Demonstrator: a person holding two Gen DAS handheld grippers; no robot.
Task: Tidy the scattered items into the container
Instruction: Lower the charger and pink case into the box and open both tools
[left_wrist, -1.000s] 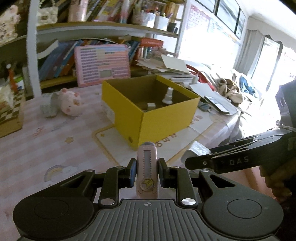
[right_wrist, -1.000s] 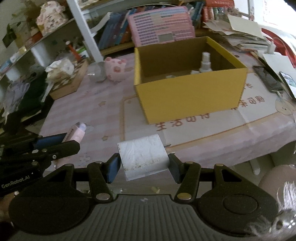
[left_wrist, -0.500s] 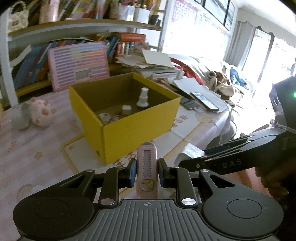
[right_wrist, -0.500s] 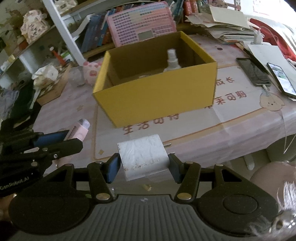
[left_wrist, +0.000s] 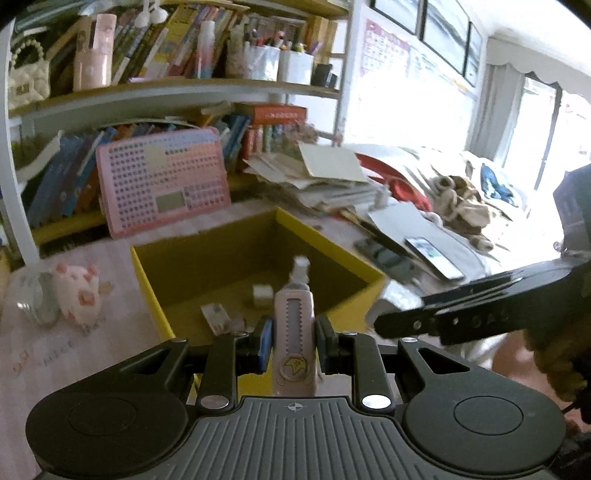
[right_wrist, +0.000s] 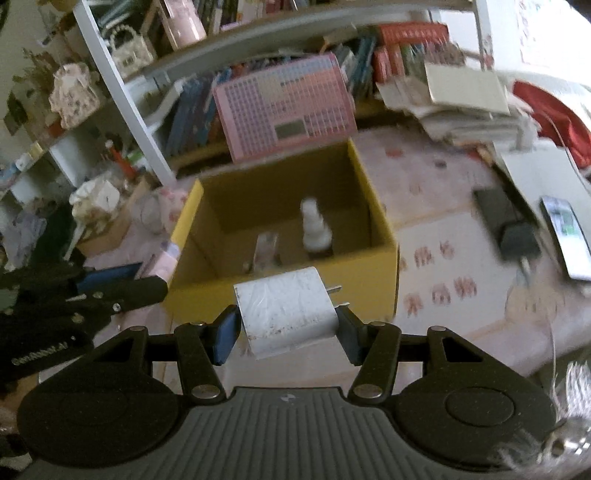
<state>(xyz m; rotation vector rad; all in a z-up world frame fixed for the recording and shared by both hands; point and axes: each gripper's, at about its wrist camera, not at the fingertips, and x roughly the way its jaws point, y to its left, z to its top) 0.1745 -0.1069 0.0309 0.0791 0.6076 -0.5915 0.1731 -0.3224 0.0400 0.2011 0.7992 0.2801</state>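
An open yellow cardboard box (left_wrist: 343, 258) (right_wrist: 380, 273) stands on the pink tablecloth, with a white spray bottle (right_wrist: 314, 229) (left_wrist: 300, 271) and small packets on its floor. My left gripper (left_wrist: 293, 341) is shut on a pale pink utility knife (left_wrist: 294, 350), held at the box's near wall. My right gripper (right_wrist: 286, 326) is shut on a white plug charger (right_wrist: 286, 308) with two prongs, just in front of the box's front wall. Each gripper shows at the edge of the other's view: the right gripper (left_wrist: 476, 314), the left gripper (right_wrist: 110, 291).
A pink piggy toy (left_wrist: 77, 291) and a tape roll (left_wrist: 33, 299) lie left of the box. A pink keyboard toy (left_wrist: 162, 184) leans on the bookshelf behind. Phones (right_wrist: 565, 236) and a dark case (right_wrist: 506, 225) lie to the right, beside piled papers (left_wrist: 332, 177).
Both grippers have moved forward towards the yellow box with their items still held. The box now looms larger and its inside is visible from above.
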